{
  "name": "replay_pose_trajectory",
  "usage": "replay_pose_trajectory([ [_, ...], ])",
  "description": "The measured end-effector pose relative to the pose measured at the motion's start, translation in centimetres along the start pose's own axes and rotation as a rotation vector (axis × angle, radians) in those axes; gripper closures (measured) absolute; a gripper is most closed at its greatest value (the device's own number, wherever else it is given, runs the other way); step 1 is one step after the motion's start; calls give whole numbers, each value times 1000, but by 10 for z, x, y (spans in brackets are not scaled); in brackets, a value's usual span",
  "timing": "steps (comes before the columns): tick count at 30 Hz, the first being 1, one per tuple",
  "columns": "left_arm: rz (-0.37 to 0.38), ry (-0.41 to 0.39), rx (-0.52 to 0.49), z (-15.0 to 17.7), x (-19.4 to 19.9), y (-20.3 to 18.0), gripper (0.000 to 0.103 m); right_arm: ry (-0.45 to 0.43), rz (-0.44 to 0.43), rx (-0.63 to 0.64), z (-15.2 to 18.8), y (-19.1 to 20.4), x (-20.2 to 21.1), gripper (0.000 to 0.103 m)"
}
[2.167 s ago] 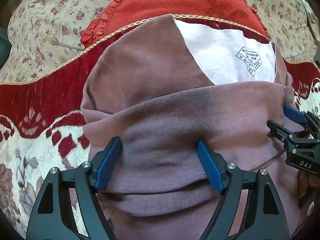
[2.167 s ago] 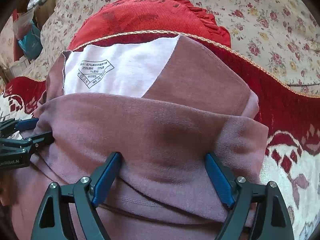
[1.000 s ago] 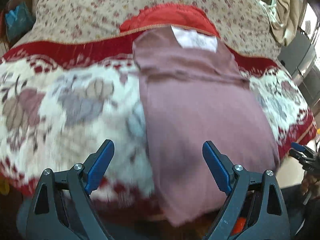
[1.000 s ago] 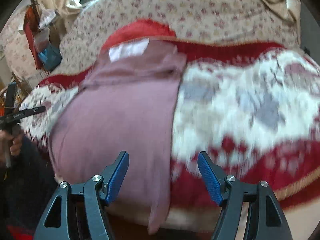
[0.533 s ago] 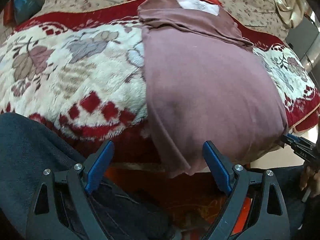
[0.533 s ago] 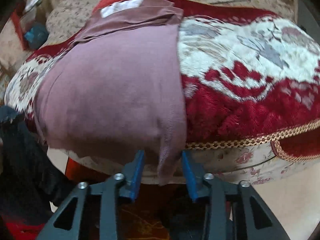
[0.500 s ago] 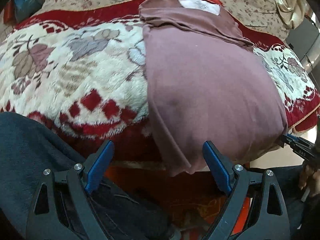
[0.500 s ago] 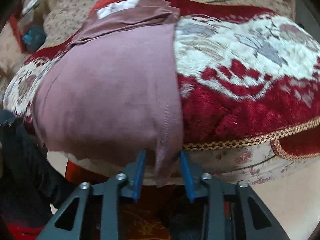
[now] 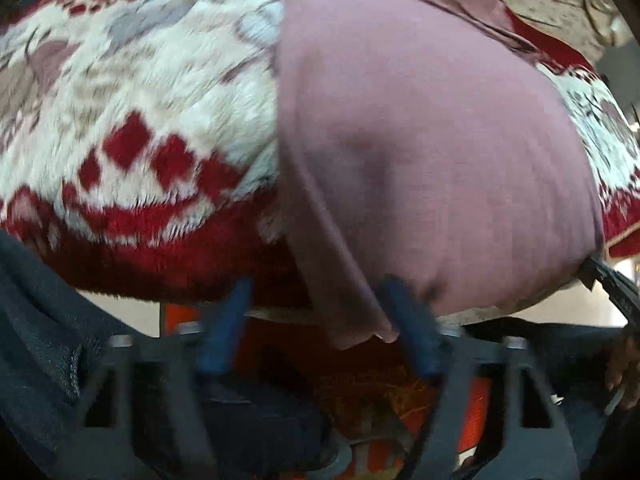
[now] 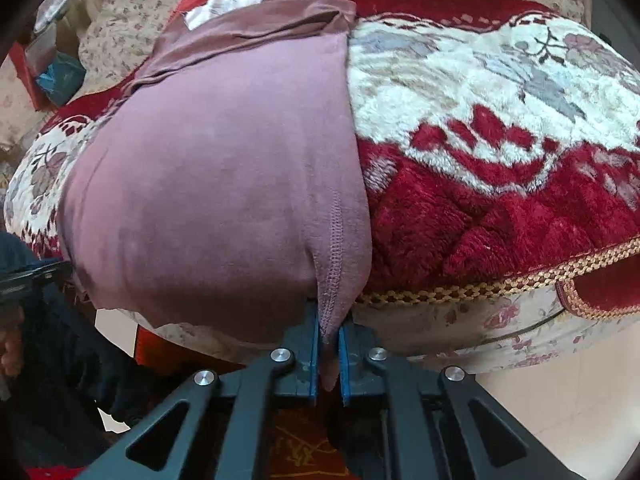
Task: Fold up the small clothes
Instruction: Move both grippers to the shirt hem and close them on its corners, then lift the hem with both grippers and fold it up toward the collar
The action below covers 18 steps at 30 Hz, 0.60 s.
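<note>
Fingers, right: the right gripper is pinched tight on the stitched hem corner of the mauve garment, the fabric caught between the blue pads.

Fingers, left: the left gripper is seen blurred, its jaws parted with a moderate gap; the garment's other hanging corner dangles between them, and nothing is judged to be gripped yet.

Garment position: the garment is spread on the red-and-cream blanket, its near hem draped over the bed's front edge towards both grippers, its far end bunched in folds with a white label showing.

Long axis: the axis runs straight away from the fingers, from near hem to far label.

Deciding relation: both hem corners lie at the fingertips, one per gripper; the right corner is secured, the left is only straddled.

Next move, as judged: the left jaws would have to be shut on their corner before the hem could be carried away along that axis towards the label end.
</note>
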<state>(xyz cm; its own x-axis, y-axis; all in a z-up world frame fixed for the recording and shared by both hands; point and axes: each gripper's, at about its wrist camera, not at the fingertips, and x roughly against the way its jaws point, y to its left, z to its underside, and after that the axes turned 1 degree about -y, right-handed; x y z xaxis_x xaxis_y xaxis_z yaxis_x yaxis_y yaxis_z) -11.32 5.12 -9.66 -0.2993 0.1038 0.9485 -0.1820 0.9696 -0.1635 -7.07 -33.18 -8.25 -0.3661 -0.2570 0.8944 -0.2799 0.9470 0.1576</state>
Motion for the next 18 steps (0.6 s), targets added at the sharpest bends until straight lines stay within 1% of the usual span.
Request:
replay_pose_trajectory([
  [1,14,14,23,1,-1,4,60,-5,-4,-2,1,0,2,96],
  [2,10,18,33,2,0,7,71,-8,-8,-8,2,-1,3,96],
  [3,2,14,38,4,2,8,74,-10,-16,-16,4,-3,5,97],
  [4,-4,8,40,7,6,10,82,-11,-24,-21,4,-4,6,97],
  [6,-4,2,54,9,12,13,90,-11,-35,-28,6,-4,8,98],
  [8,-4,-21,57,12,20,15,97,-12,-59,-48,6,-4,12,98],
  [11,8,-55,59,15,33,16,100,-39,-79,-66,8,-4,24,98],
  [14,34,-78,27,17,39,14,101,-75,-93,-74,8,-1,36,99],
  [16,50,-72,16,19,34,14,101,-94,-102,-78,9,-1,43,99],
  [18,67,-52,28,12,25,9,102,-104,-104,-78,10,-2,49,99],
])
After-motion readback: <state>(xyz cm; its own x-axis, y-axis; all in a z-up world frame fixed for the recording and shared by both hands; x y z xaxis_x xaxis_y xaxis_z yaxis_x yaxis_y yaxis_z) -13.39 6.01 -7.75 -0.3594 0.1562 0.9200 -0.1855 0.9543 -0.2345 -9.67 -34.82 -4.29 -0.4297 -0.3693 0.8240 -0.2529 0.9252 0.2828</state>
